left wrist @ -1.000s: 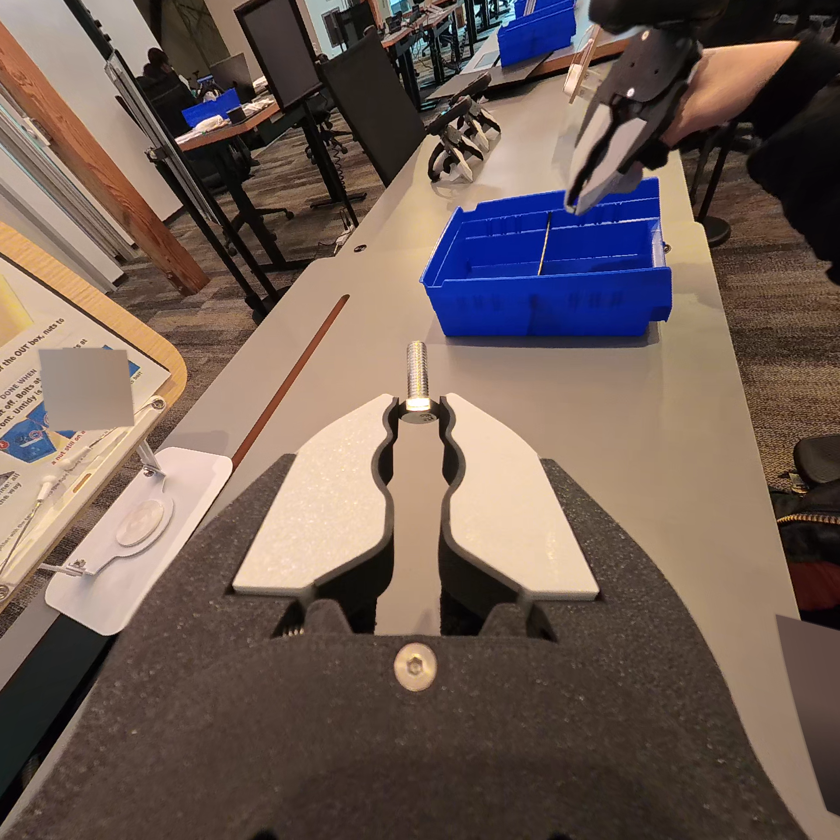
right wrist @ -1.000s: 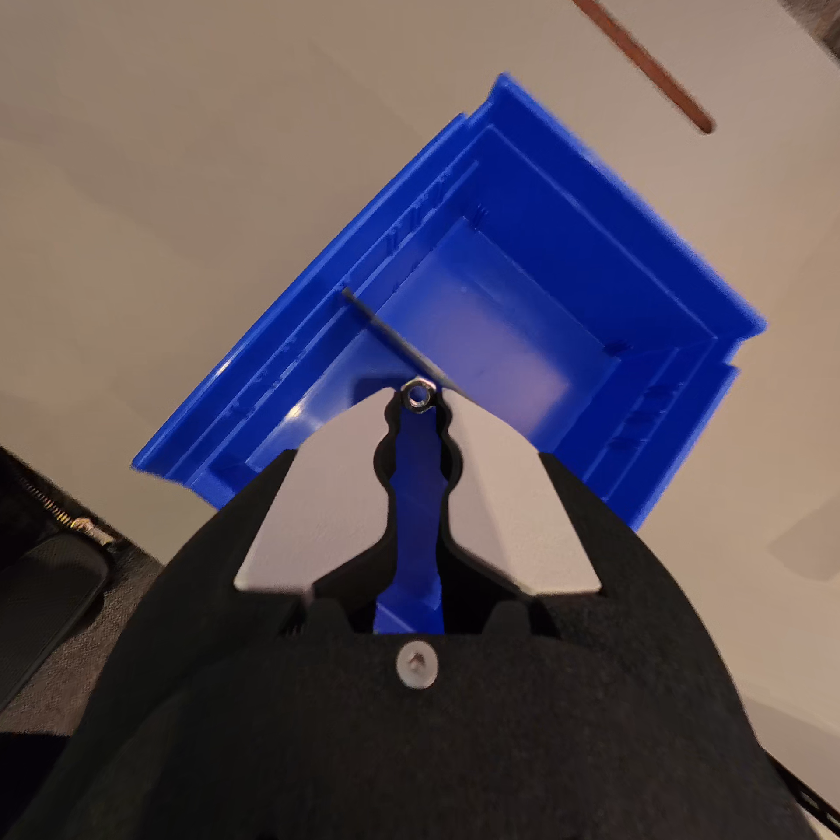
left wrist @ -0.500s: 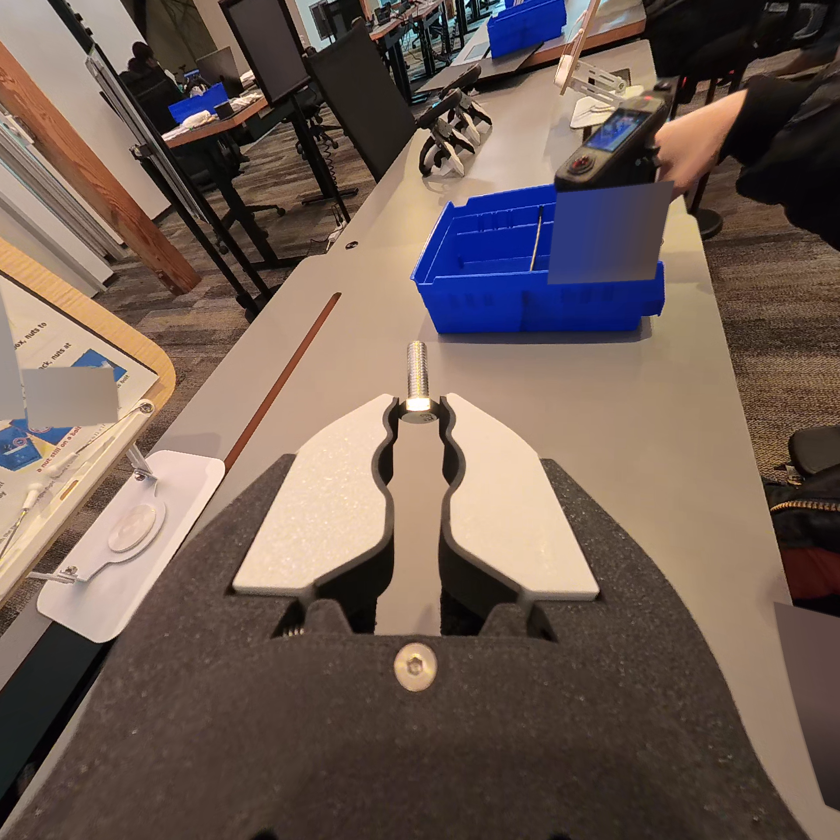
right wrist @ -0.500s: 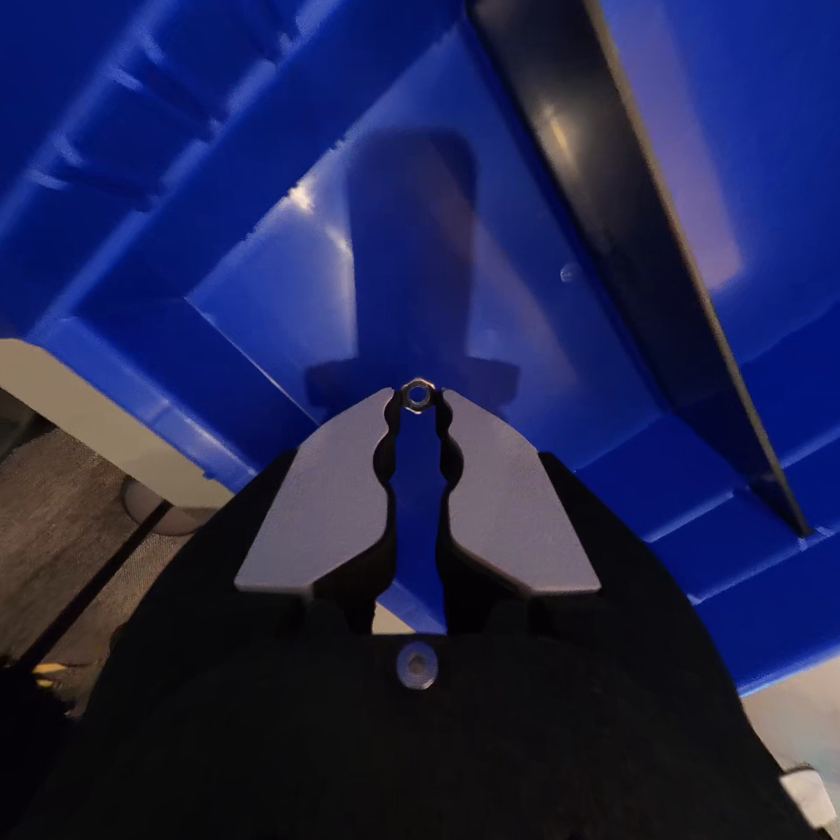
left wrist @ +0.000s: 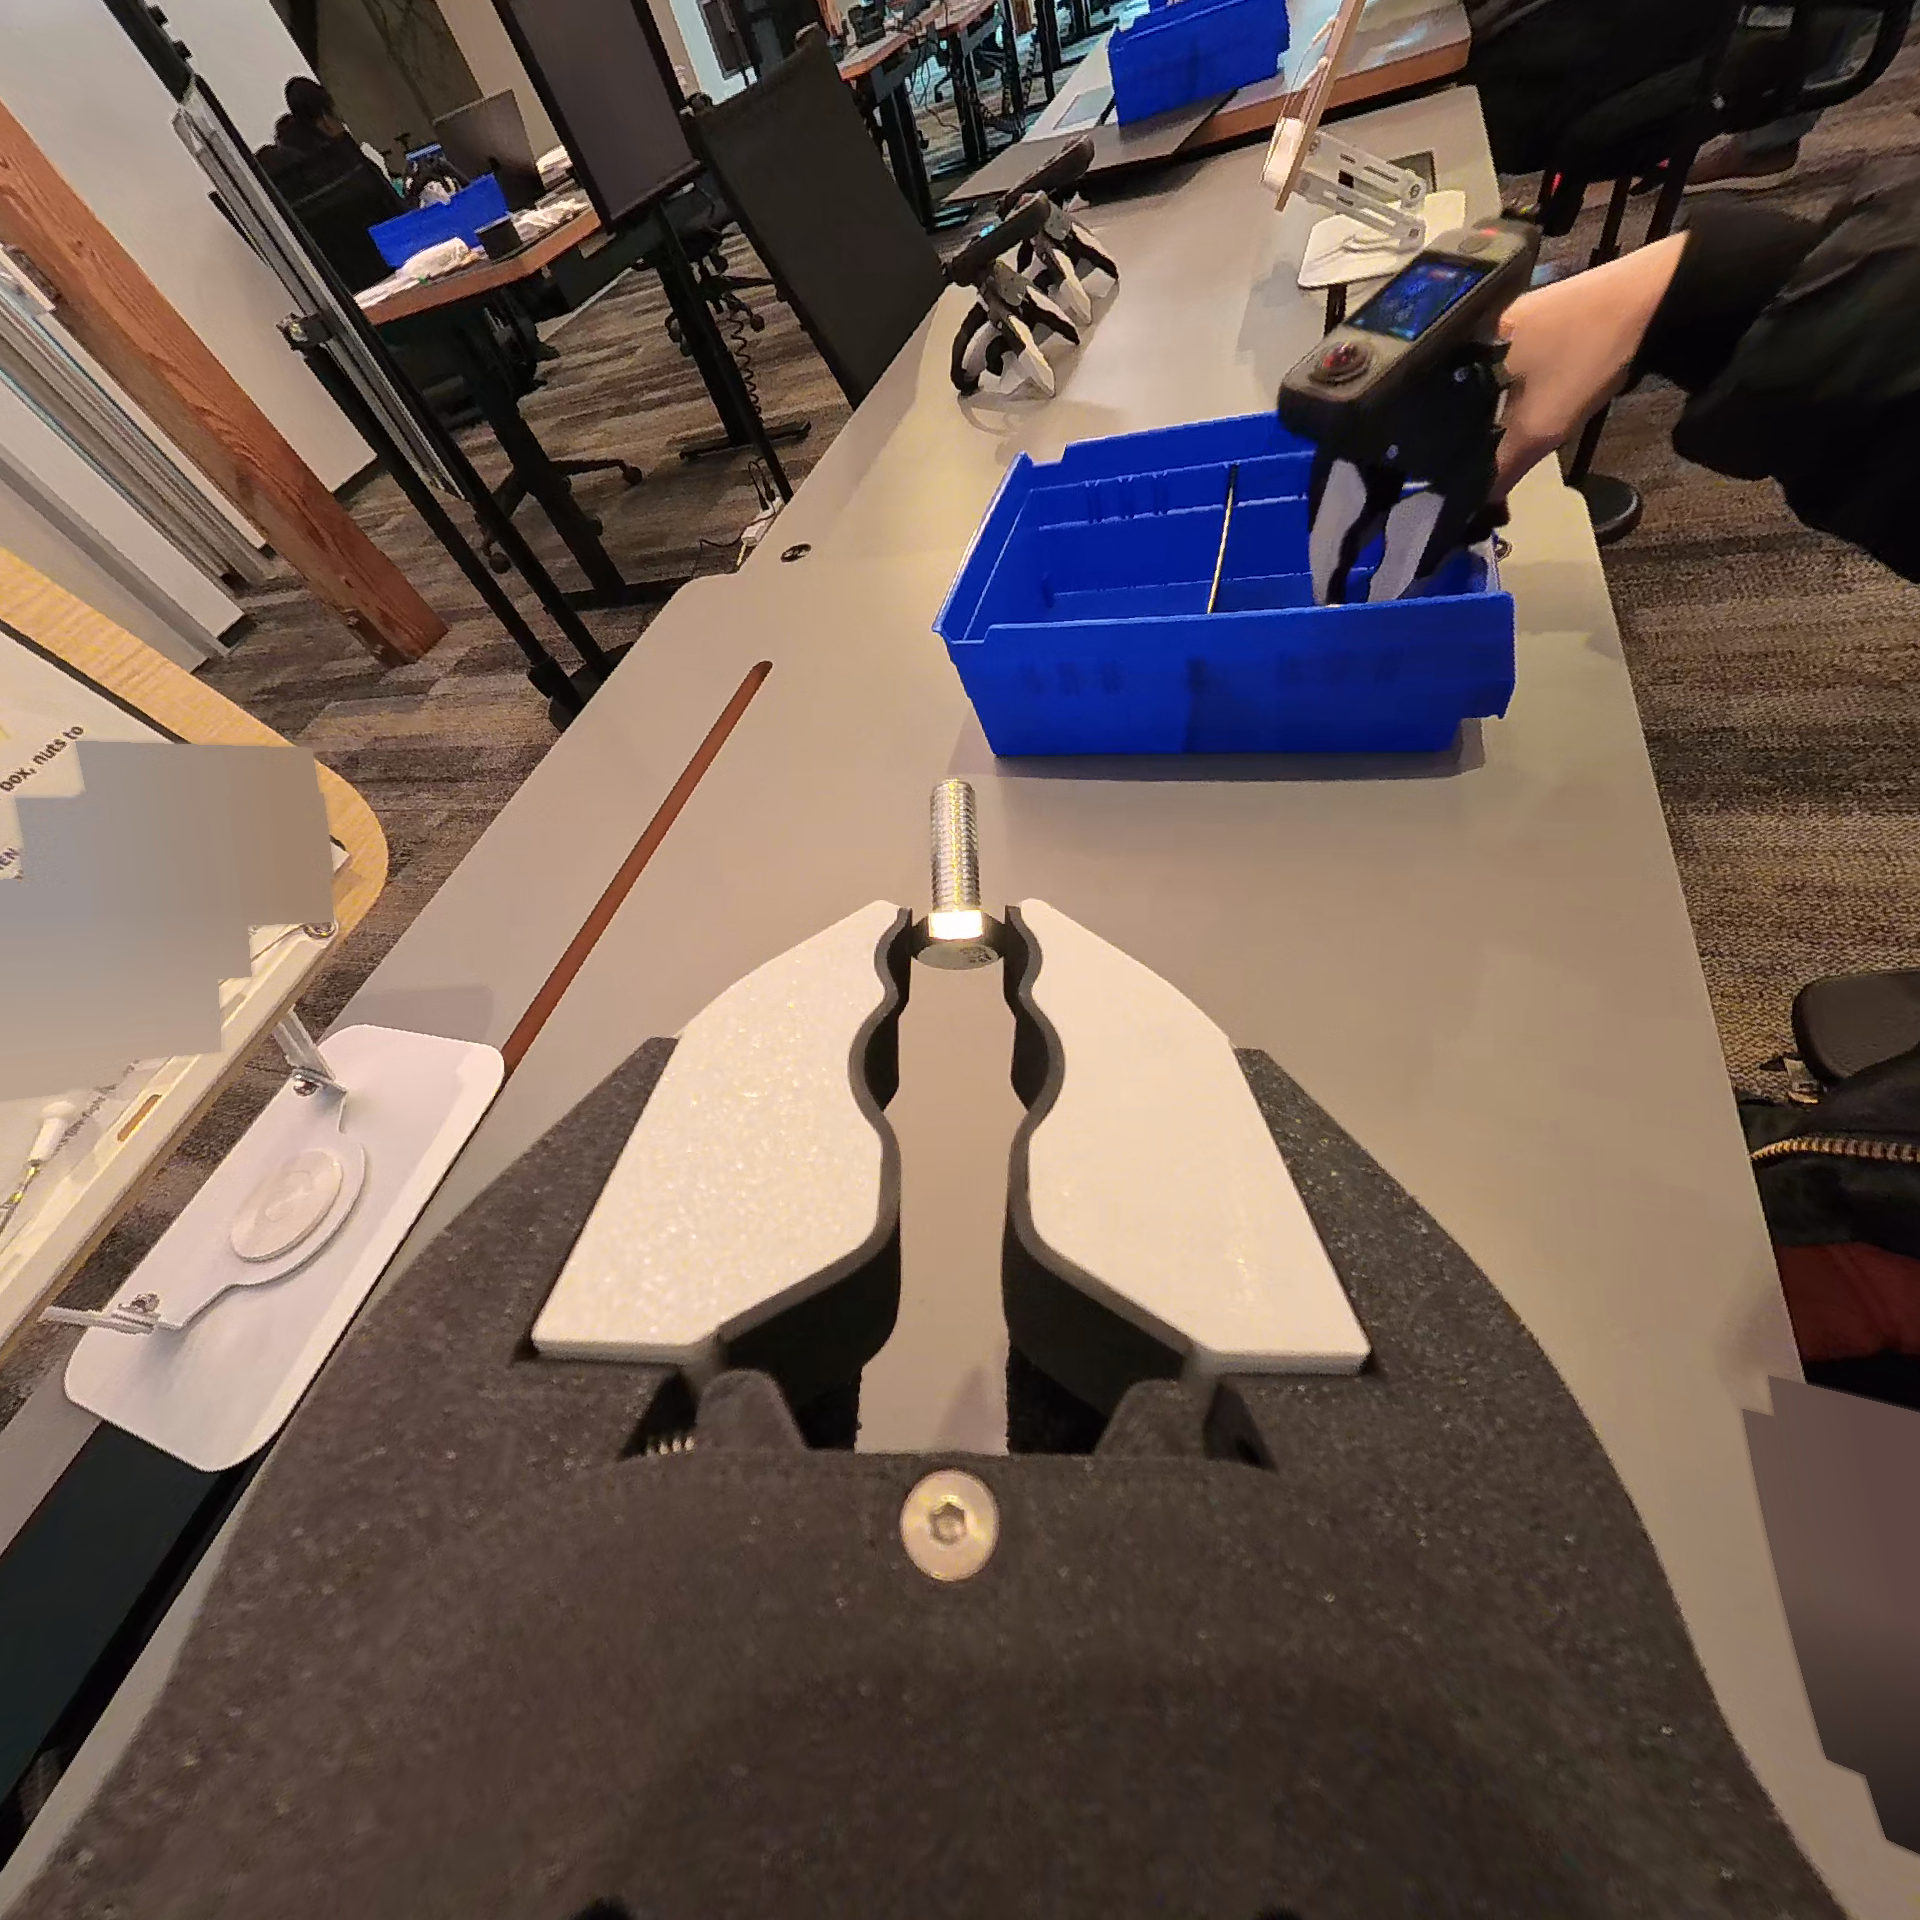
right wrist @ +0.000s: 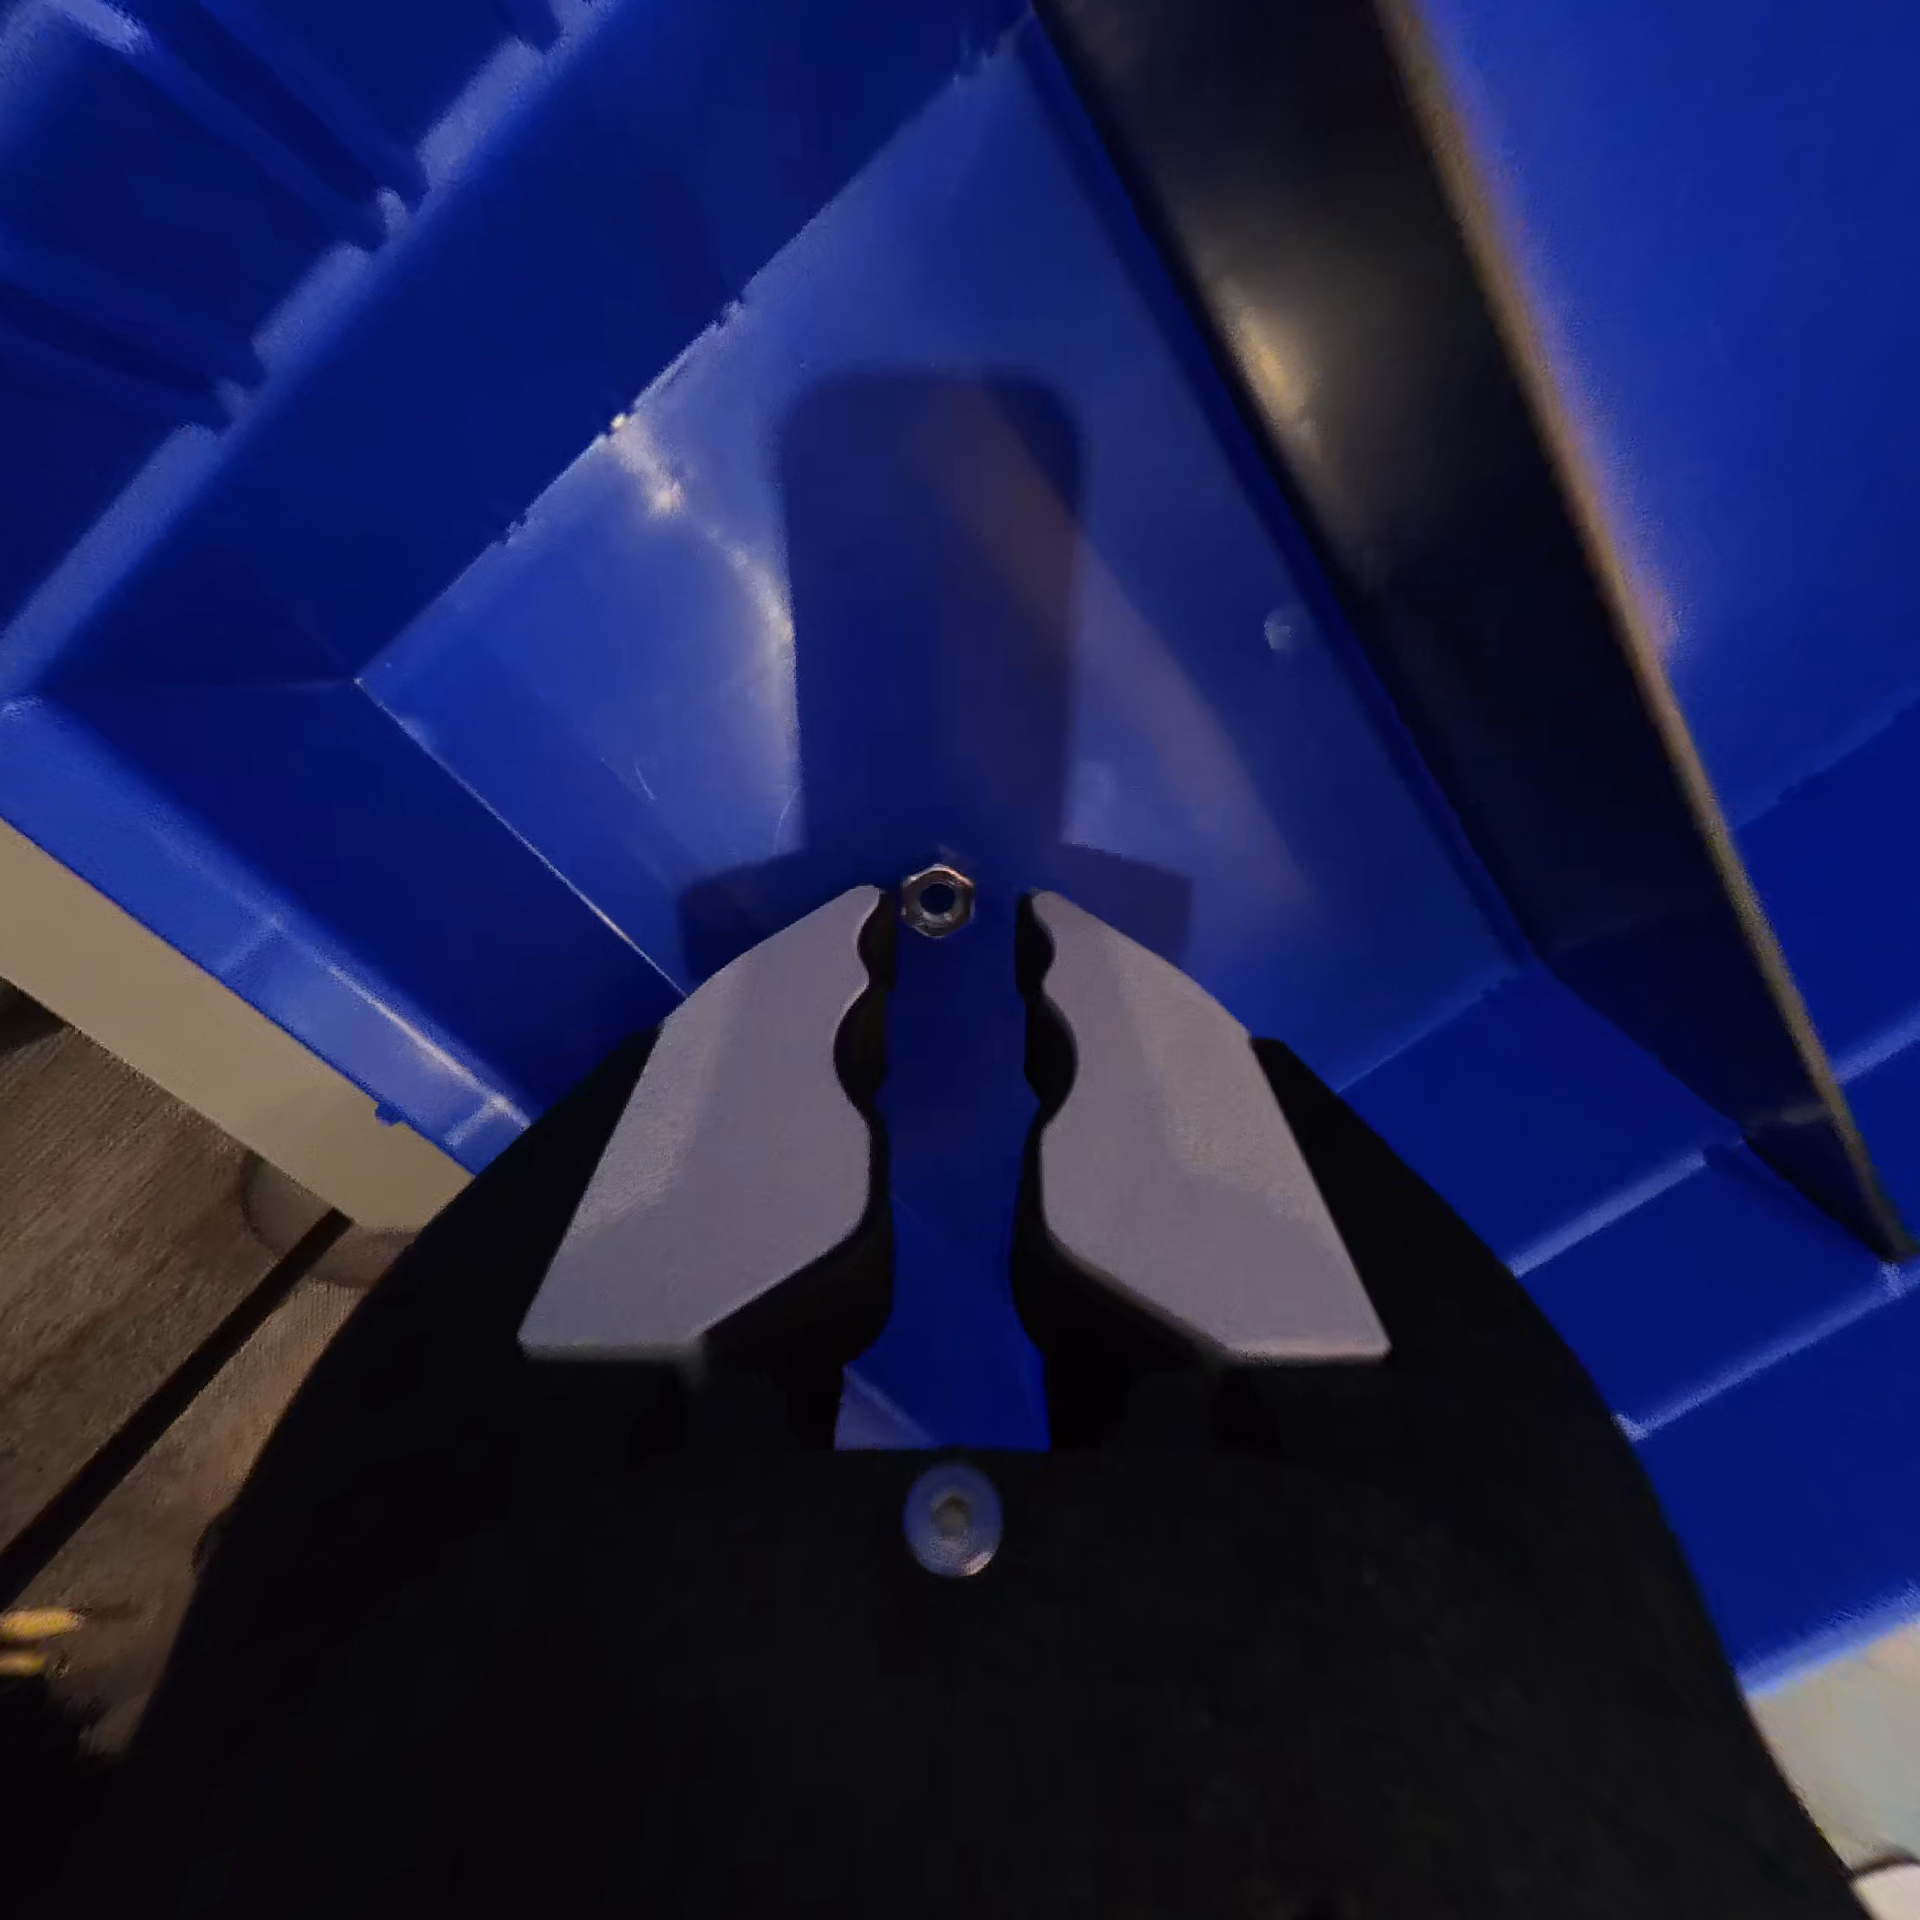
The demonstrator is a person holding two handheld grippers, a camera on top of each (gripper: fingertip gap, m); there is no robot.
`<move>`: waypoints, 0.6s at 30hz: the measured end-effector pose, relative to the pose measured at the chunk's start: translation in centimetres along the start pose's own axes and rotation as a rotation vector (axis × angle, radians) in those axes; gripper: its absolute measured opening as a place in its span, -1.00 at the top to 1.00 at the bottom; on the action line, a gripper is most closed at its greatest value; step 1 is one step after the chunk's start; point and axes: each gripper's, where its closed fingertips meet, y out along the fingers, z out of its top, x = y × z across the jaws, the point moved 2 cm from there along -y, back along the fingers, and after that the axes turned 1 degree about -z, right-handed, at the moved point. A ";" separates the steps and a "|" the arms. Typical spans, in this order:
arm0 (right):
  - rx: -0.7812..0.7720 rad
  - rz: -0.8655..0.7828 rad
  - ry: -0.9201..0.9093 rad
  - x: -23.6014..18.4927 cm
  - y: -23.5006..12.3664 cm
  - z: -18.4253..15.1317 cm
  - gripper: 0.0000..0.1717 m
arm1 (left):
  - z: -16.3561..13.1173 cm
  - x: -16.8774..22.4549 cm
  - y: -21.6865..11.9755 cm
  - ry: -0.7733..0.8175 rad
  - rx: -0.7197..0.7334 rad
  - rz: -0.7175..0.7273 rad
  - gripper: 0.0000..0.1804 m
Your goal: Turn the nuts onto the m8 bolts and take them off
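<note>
My left gripper [left wrist: 957,920] is shut on the hex head of a silver bolt [left wrist: 955,852], whose bare threaded shank points forward above the grey table [left wrist: 1299,935]. My right gripper [right wrist: 953,909] is open, low inside the blue bin [right wrist: 623,623]. A small silver nut [right wrist: 937,902] lies loose between its fingertips, close to the left one, with a clear gap to the right one. In the left wrist view the right gripper [left wrist: 1361,582] reaches down into the right end of the blue bin [left wrist: 1226,686].
A black divider [right wrist: 1455,520] splits the bin. A white stand [left wrist: 260,1226] holding a printed board sits at the table's left edge. Spare grippers [left wrist: 1023,312] and another white stand [left wrist: 1361,208] lie farther back. A dark bag [left wrist: 1849,1164] lies on the floor at right. Left tips to right tips: about 45 cm.
My right gripper went down into the bin with the nut held, then its fingers spread and let the nut go. My left gripper kept hold of the bolt and stayed still.
</note>
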 end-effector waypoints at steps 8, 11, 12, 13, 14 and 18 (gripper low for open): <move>0.430 -0.237 -0.188 -1.5 -12.0 8.3 0.69 | 0.3 -0.2 -0.5 0.001 0.018 0.007 0.81; 0.658 -0.181 -0.391 -6.2 -17.2 16.8 0.71 | 0.3 -0.2 -0.4 0.006 0.019 0.006 0.82; 0.708 -0.129 -0.473 -8.1 -18.1 19.5 0.72 | 0.4 -0.1 -0.4 0.006 0.025 0.002 0.82; 0.751 -0.092 -0.558 -9.8 -18.7 22.0 0.72 | 0.5 0.1 -0.5 0.007 0.033 -0.006 0.82; 0.788 -0.072 -0.635 -11.3 -19.1 24.4 0.74 | 0.6 0.3 -0.5 0.007 0.038 -0.018 0.82; 0.886 -0.086 -0.829 -14.7 -18.8 32.2 0.76 | 1.2 0.9 -1.1 0.015 0.060 -0.041 0.82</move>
